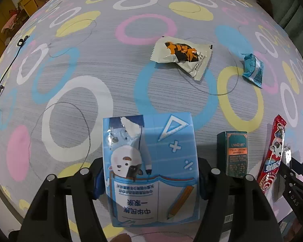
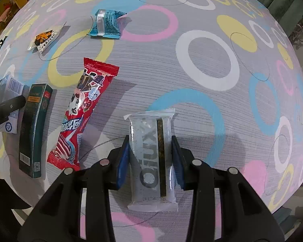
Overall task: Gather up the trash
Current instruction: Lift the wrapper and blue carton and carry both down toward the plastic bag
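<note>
A blue cartoon-printed carton is straddled by the left gripper and a clear grey-speckled wrapper is pinched by the right gripper, while nothing is collected yet and four pieces are left lying.

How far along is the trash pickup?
Done: no item visibly collected; no bin in view. In hand: left hand-held gripper closes around the blue carton; right hand-held gripper around the clear wrapper. Left: green box, red wrapper, teal packet, orange-black packet.

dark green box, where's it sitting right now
In the right wrist view the dark green box lies at the left, between the red wrapper and the blue carton.
</note>
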`<state>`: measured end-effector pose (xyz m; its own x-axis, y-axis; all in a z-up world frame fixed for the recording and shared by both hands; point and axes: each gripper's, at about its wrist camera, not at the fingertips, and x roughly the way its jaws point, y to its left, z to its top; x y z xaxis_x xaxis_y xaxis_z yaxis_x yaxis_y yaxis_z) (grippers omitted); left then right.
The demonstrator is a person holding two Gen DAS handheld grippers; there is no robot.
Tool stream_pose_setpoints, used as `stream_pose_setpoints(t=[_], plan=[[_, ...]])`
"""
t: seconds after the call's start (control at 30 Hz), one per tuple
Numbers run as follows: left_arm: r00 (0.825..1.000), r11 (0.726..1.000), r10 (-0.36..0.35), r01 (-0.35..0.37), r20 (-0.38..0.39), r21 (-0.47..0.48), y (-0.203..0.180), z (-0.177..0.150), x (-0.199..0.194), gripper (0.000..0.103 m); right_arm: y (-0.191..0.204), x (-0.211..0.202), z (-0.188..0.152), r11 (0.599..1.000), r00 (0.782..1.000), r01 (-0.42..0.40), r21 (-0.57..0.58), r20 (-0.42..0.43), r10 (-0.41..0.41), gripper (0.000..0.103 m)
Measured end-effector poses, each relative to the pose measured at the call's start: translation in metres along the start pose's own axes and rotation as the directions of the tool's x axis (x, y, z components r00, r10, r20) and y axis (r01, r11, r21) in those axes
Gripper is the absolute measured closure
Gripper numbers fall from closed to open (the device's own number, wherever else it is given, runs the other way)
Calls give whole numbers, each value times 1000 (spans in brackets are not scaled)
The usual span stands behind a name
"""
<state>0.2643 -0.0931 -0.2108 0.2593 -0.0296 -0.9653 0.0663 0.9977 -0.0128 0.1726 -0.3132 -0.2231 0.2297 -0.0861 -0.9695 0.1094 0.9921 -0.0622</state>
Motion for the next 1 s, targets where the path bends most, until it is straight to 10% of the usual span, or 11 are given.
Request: stream_pose_setpoints(t=[1.0], plan=[[957,995,-62,37,285,93,12,-78,-155,38,8,-172,-75,995,939,-104,-11,328,102,65]])
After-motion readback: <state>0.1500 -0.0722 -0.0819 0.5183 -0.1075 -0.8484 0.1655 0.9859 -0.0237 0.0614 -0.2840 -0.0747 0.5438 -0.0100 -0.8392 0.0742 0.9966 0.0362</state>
